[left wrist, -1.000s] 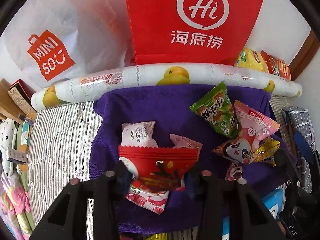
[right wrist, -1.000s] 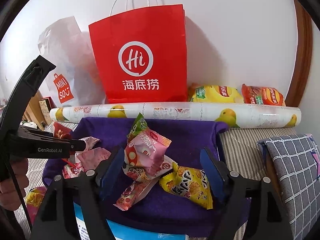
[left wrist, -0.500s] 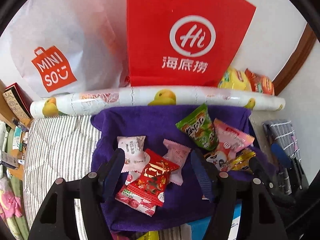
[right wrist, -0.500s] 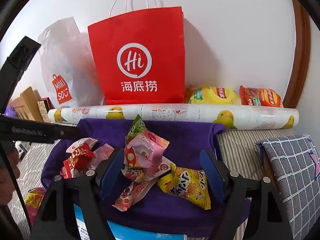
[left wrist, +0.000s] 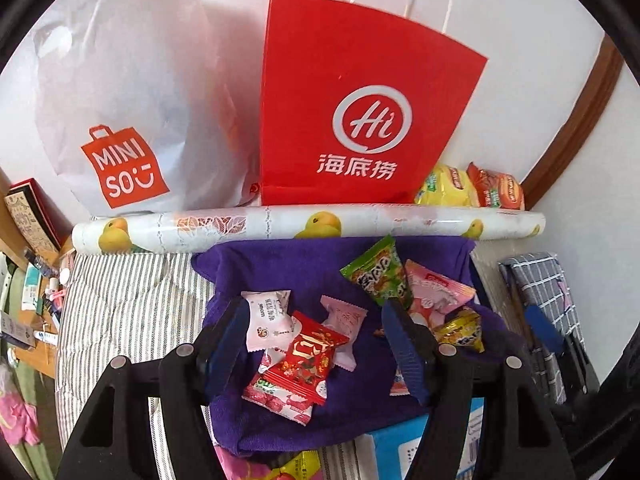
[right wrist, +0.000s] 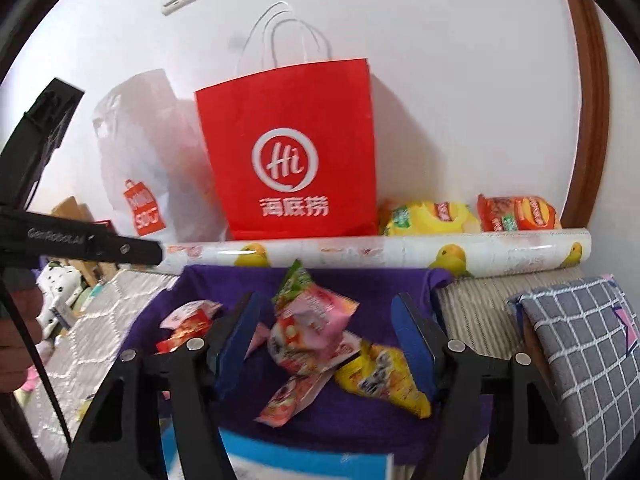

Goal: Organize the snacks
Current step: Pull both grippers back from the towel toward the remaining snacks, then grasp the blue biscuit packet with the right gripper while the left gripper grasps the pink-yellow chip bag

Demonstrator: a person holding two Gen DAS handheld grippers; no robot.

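Both grippers, left (left wrist: 316, 344) and right (right wrist: 326, 338), spread empty; glossy crinkled red packet (left wrist: 306, 356) plain only from left; right view blurred.

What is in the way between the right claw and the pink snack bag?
Nothing visible. The right claw is open, and the pink snack bag sits in the gap between its fingers, on the purple towel.

The left gripper (left wrist: 316, 340) hangs wide open above a purple towel (left wrist: 280, 264), holding nothing. Between its fingers lies a small pile — a red packet (left wrist: 306, 356) on top of a white-pink packet (left wrist: 268, 312) and a strawberry-print packet (left wrist: 280, 400). To the right, a green packet (left wrist: 376, 272) leans on a pink packet (left wrist: 436, 292). Behind the towel lie a duck-print roll (left wrist: 304, 224) and a red paper bag (left wrist: 360, 120).
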